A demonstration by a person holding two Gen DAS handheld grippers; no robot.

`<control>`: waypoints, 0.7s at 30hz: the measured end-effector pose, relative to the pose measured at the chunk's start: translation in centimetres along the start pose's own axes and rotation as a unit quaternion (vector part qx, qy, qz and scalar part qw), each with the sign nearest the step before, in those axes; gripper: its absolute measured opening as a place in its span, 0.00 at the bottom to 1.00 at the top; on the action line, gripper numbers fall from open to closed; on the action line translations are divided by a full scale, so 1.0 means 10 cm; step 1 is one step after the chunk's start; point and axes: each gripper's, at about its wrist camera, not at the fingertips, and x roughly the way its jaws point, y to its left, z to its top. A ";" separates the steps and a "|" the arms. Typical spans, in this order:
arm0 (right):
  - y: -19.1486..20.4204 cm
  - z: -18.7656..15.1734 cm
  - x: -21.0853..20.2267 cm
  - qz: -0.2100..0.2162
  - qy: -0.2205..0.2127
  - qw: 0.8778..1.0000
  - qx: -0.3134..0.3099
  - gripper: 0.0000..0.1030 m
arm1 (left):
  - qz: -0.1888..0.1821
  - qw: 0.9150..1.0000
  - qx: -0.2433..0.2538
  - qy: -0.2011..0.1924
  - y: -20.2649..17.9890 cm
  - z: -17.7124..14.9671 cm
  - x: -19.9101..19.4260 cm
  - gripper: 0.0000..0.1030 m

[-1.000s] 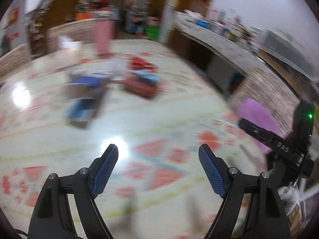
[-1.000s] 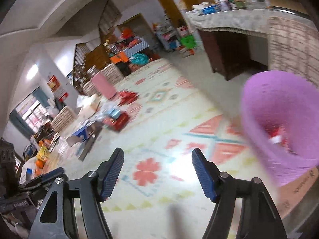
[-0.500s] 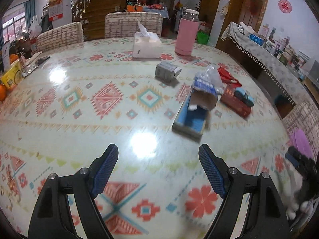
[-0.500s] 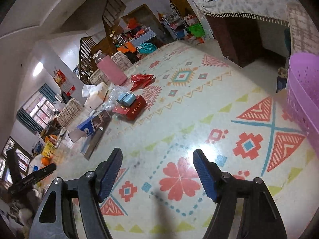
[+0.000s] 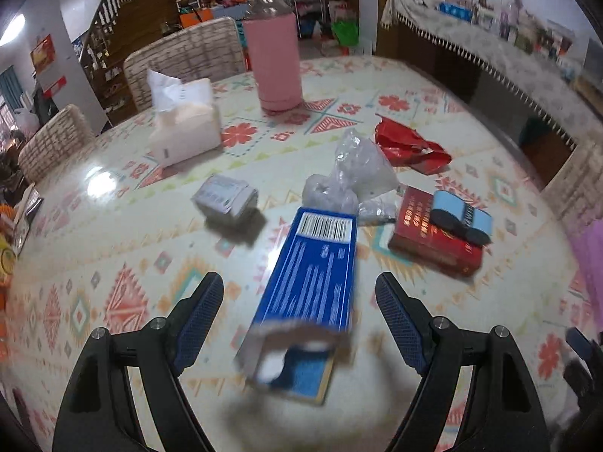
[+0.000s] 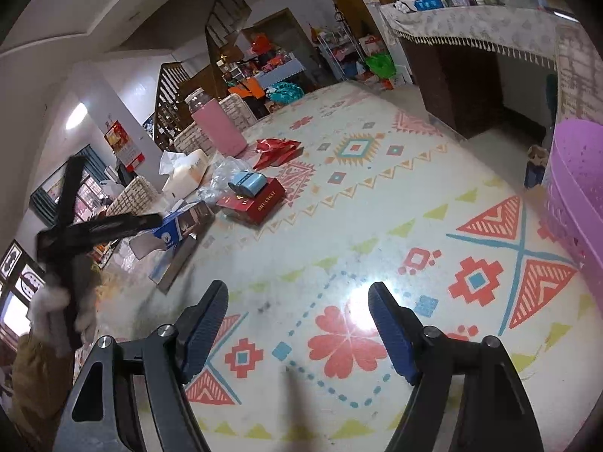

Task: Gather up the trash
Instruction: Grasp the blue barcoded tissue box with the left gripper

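Observation:
A long blue carton (image 5: pixel 309 290) with an open torn end lies on the patterned table, between the open fingers of my left gripper (image 5: pixel 299 309), which does not touch it. Behind it lie a crumpled clear plastic bag (image 5: pixel 354 177), a red wrapper (image 5: pixel 410 147), a small grey box (image 5: pixel 226 197) and a red box (image 5: pixel 433 241) with a blue roll (image 5: pixel 461 218) on top. My right gripper (image 6: pixel 297 324) is open and empty above bare table. The purple basket (image 6: pixel 576 196) stands at the right edge. The blue carton (image 6: pixel 177 226) also shows in the right wrist view.
A pink bottle (image 5: pixel 275 60) and a white tissue box (image 5: pixel 184 124) stand at the far side of the table. Woven chairs (image 5: pixel 184 56) stand behind it. The left hand-held gripper (image 6: pixel 75 233) appears at the left of the right wrist view.
My left gripper has swung toward the trash pile and closed in, so the blue carton now lies between its fingers. My right gripper has turned away from the basket over the table.

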 end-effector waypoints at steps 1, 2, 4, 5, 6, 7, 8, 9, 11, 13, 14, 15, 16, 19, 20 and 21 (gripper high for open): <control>0.00 0.00 0.00 0.001 0.000 1.000 -0.002 0.79 | 0.006 1.000 0.000 0.008 -0.01 0.03 0.07 0.80; 0.01 0.00 0.00 0.003 0.000 1.000 -0.004 0.79 | 0.008 1.000 -0.002 0.016 -0.02 0.05 0.14 0.80; 0.02 0.00 0.01 0.008 0.002 1.000 -0.008 0.79 | 0.004 0.999 -0.011 0.031 -0.01 0.05 0.25 0.80; 0.02 0.00 0.01 0.008 0.002 1.000 -0.009 0.79 | 0.009 0.999 -0.014 0.038 0.00 0.04 0.28 0.76; 0.02 0.00 0.01 0.008 0.001 1.000 -0.009 0.79 | 0.013 0.999 -0.017 0.038 0.01 0.03 0.29 0.52; 0.02 0.00 0.01 0.009 0.001 1.000 -0.009 0.79 | 0.008 0.999 -0.020 0.040 0.02 0.01 0.28 0.45; 0.02 0.00 0.01 0.010 0.002 1.000 -0.009 0.79 | 0.001 0.999 -0.027 0.042 0.05 -0.02 0.25 0.45; 0.02 0.00 0.01 0.010 0.002 1.000 -0.009 0.79 | -0.006 0.999 -0.036 0.034 0.08 -0.04 0.20 0.45; 0.02 0.00 0.03 0.010 0.003 1.000 -0.008 0.80 | -0.019 0.999 -0.046 0.015 0.12 -0.14 0.03 0.45; 0.01 0.01 0.04 0.008 0.005 1.000 -0.008 0.80 | -0.032 0.998 -0.055 -0.002 0.16 -0.25 -0.16 0.45; 0.01 0.01 0.04 0.007 0.005 1.000 -0.007 0.80 | -0.038 0.997 -0.061 -0.014 0.19 -0.33 -0.28 0.45; 0.02 0.01 0.05 0.006 0.005 1.000 -0.007 0.80 | -0.042 0.997 -0.067 -0.024 0.22 -0.39 -0.37 0.45; 0.01 0.00 0.05 0.004 0.006 1.000 -0.007 0.80 | -0.048 0.995 -0.076 -0.038 0.26 -0.49 -0.50 0.45; 0.01 0.00 0.06 -0.003 0.009 1.000 -0.006 0.80 | -0.055 0.991 -0.102 -0.066 0.40 -0.67 -0.71 0.45; 0.02 0.00 0.07 -0.006 0.010 1.000 -0.006 0.80 | -0.051 0.990 -0.111 -0.075 0.46 -0.74 -0.75 0.45; 0.02 0.00 0.08 -0.010 0.011 1.000 -0.006 0.80 | -0.046 0.989 -0.119 -0.080 0.51 -0.78 -0.77 0.45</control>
